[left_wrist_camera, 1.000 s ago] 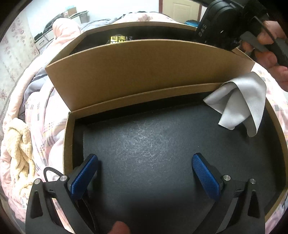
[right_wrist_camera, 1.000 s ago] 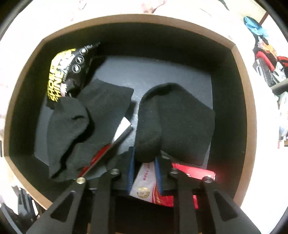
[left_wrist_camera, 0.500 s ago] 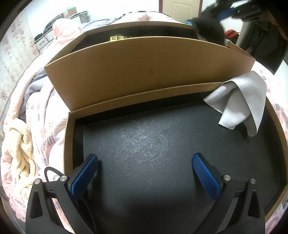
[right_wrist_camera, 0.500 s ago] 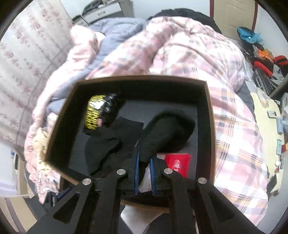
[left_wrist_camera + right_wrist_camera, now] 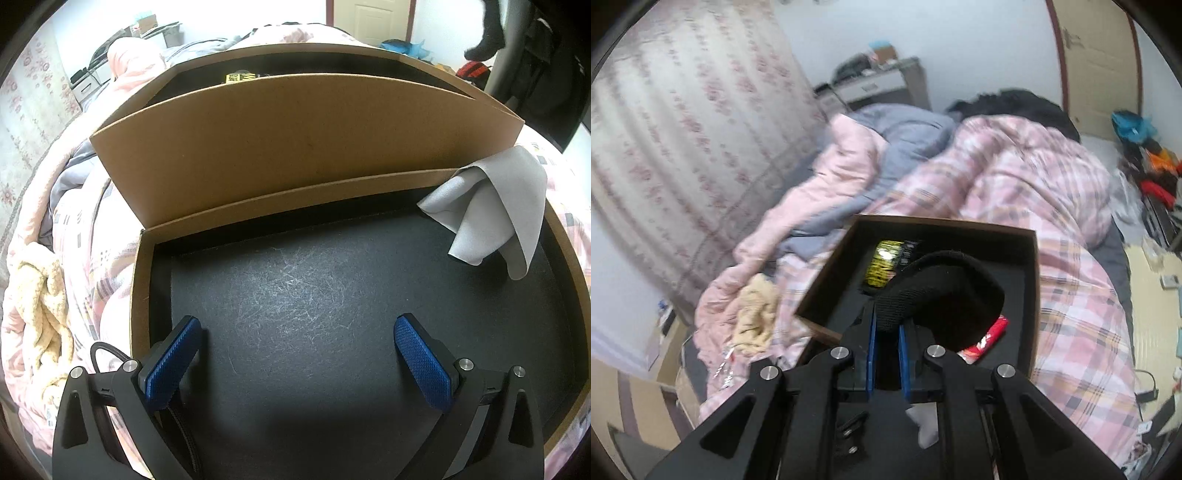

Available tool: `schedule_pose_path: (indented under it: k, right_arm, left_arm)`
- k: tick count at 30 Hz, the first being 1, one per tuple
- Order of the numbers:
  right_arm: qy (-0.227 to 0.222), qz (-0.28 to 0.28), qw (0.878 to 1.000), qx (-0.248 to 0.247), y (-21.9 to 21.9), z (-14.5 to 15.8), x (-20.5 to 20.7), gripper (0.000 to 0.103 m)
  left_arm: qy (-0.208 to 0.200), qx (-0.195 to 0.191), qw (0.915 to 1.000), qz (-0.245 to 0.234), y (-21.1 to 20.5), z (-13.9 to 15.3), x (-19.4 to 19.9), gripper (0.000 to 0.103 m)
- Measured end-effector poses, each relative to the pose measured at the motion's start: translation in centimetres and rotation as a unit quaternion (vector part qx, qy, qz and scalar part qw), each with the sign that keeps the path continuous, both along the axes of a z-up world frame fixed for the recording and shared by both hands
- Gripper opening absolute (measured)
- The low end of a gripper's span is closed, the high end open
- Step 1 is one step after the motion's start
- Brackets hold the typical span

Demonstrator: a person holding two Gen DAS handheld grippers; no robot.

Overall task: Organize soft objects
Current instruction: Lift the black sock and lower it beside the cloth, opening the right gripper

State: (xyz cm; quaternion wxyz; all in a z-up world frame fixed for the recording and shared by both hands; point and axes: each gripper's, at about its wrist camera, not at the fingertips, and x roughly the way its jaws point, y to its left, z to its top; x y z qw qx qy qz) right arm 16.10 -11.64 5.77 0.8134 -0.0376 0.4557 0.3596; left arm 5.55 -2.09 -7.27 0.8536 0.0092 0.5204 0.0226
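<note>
My right gripper (image 5: 886, 332) has its fingers clamped on a black sock (image 5: 945, 291), knitted, bunched and drooping, held above the far box (image 5: 1030, 295). My left gripper (image 5: 295, 354) hangs with fingers wide apart over the near box (image 5: 140, 280), where a grey cloth (image 5: 491, 210) drapes the far right corner.

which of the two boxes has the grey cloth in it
The near tray under the open left gripper; the grey cloth drapes over its far right corner. The box behind doesn't hold it.
</note>
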Motion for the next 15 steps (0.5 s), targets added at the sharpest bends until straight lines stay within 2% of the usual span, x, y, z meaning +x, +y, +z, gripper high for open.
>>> schedule_pose_path:
  k: [3,7,10,15]
  right_arm:
    - [-0.008,0.025,1.0,0.012,-0.7,-1.0,-3.1,0.007]
    - [-0.005,0.044,0.999,0.011,-1.3,-4.6,-6.3,0.007]
    - [-0.006,0.045,0.999,0.011,-1.3,-7.1,-7.2,0.007]
    - [-0.006,0.031,0.999,0.027,-1.7,-9.7,-7.8,0.007]
  left_arm:
    - [0.0,0.0,1.0,0.0,0.0,0.0,0.0,0.103]
    - [0.0,0.0,1.0,0.0,0.0,0.0,0.0,0.103]
    - [0.0,0.001,1.0,0.0,0.0,0.0,0.0,0.103]
    - [0.0,0.0,1.0,0.0,0.0,0.0,0.0,0.103]
